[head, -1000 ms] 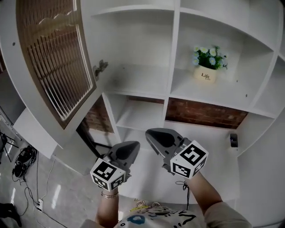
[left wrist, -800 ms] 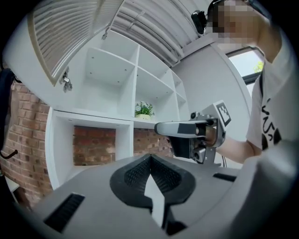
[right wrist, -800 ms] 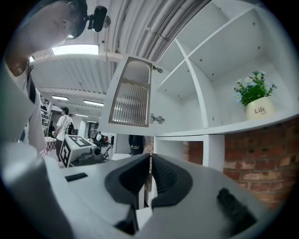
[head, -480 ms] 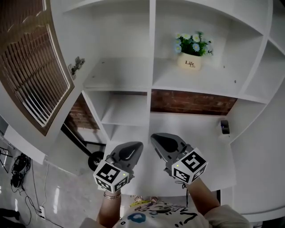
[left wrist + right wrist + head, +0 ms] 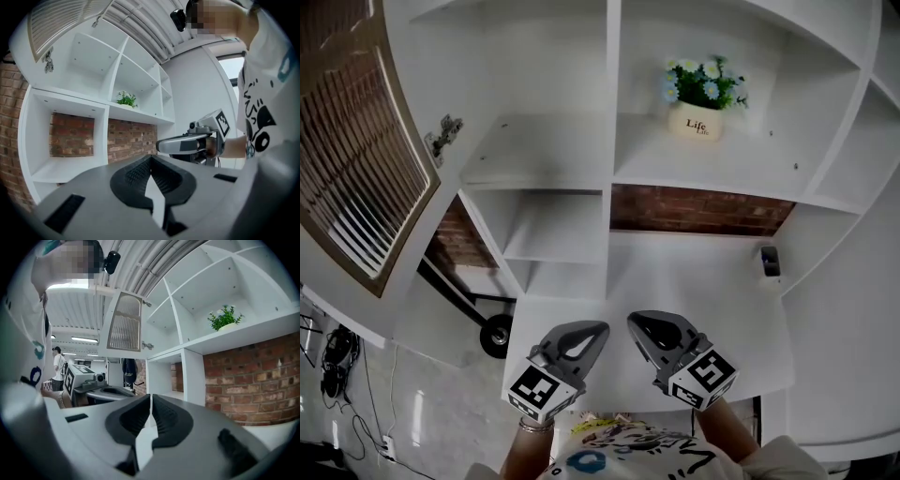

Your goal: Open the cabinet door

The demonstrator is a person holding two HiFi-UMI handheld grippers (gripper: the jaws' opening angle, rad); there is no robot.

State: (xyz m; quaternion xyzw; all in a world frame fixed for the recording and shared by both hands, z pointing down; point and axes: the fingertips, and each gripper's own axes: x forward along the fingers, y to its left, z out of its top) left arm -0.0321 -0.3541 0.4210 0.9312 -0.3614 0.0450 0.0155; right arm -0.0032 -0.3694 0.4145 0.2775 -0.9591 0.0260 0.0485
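The cabinet door (image 5: 356, 159), white-framed with a brown slatted panel, stands swung open at the upper left, away from its bare compartment (image 5: 534, 141); a hinge (image 5: 441, 136) shows on the side wall. The door also shows in the left gripper view (image 5: 61, 18) and the right gripper view (image 5: 125, 324). My left gripper (image 5: 598, 328) and right gripper (image 5: 636, 322) hang side by side low over the white counter (image 5: 694, 281), well below the door. Both are shut with nothing between the jaws (image 5: 150, 157) (image 5: 150, 395).
A potted plant with blue and white flowers (image 5: 698, 98) stands on the shelf right of the open compartment. A small dark object (image 5: 769, 261) lies at the counter's back right. A brick wall (image 5: 694, 211) backs the counter. A cart wheel (image 5: 495, 335) and cables (image 5: 337, 356) are on the floor at left.
Both grippers have sunk and drawn back toward the person's body, still shut. The open door has slid toward the left edge of the head view.
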